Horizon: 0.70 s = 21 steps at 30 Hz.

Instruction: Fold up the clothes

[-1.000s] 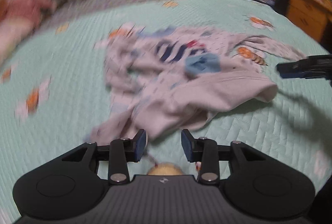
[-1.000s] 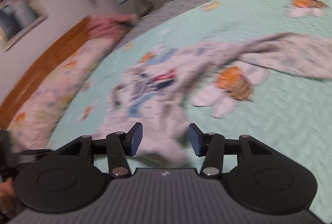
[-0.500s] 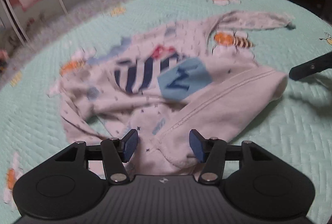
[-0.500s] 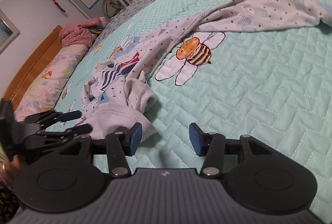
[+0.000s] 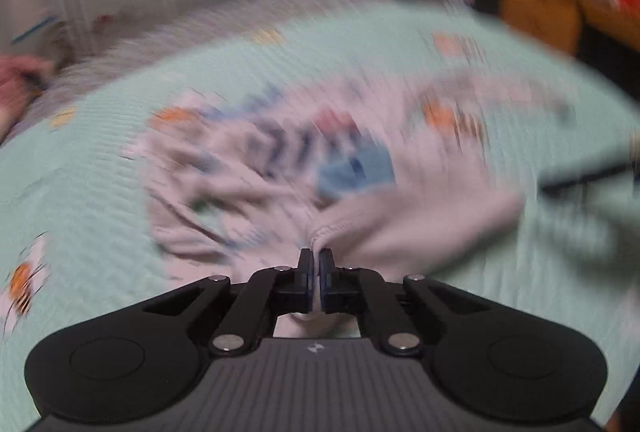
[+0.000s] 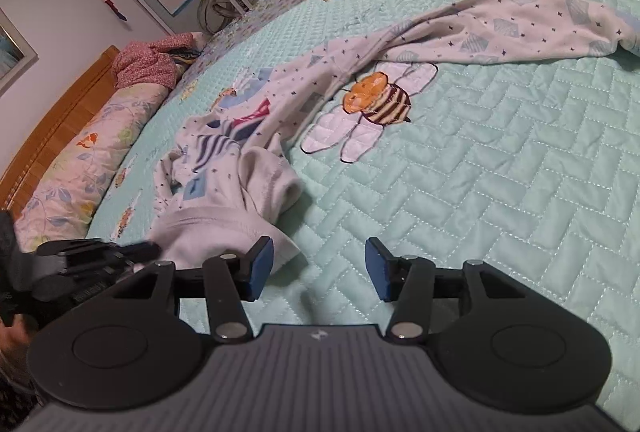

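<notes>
A pale printed garment (image 6: 256,135) is spread crumpled on the bedspread (image 6: 500,191), one sleeve stretched out sideways, hem bunched.

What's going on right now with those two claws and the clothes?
Left gripper shut on shirt hem, jaws just closed. Right gripper open over the quilt, holding nothing. Shirt crumpled, unfolded. Nothing in the way.

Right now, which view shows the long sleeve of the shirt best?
The right wrist view: the sleeve lies sharp and stretched out across the green bedspread, past the bee patch. The left wrist view is motion-blurred; the sleeve is only a pale smear there, behind the hem.
</notes>
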Available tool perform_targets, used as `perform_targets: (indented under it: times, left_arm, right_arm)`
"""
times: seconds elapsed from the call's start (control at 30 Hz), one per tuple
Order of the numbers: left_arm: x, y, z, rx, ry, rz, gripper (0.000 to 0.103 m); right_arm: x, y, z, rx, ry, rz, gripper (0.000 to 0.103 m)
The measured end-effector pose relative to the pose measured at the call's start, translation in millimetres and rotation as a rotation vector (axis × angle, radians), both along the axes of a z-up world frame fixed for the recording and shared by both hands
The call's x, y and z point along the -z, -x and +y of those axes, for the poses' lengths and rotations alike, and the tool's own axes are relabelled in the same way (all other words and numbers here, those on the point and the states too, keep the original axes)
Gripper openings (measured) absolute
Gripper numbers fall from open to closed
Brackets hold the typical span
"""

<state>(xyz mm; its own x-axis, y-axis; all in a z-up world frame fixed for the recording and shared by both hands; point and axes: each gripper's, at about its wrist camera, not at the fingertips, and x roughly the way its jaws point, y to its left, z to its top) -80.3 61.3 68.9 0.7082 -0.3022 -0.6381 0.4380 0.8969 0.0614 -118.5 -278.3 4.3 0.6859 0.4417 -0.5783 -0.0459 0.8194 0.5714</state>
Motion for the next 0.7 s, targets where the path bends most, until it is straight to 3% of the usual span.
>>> perform_targets:
  times: [0.13, 0.3, 0.43, 0.57, 0.6, 0.7]
  left_arm:
    - [-37, 18, 60, -0.265, 0.173, -0.071, 0.002]
    - [-34, 11, 108, -0.466, 0.142, -0.037, 0.002]
    - [-27, 6, 126, -0.549, 0.212, 0.008, 0.002]
    - [-17, 10, 120, -0.536, 0.19, 0.022, 0.002]
    - [-15, 12, 119, -0.535, 0.183, 0.026, 0.002]
    - [-7, 17, 117, -0.535, 0.186, 0.053, 0.002]
  right_arm:
    - [-16, 3, 10, -0.061, 0.084, -0.065, 0.053]
    - [-24, -4, 51, -0.194, 0.317, -0.141, 0.053]
    - [-27, -12, 85, -0.267, 0.487, -0.209, 0.054]
    - [-35, -34, 86, -0.245, 0.444, -0.223, 0.057]
    - [-35, -42, 84, -0.236, 0.42, -0.21, 0.063]
    - [-30, -65, 74, -0.202, 0.355, -0.136, 0.065]
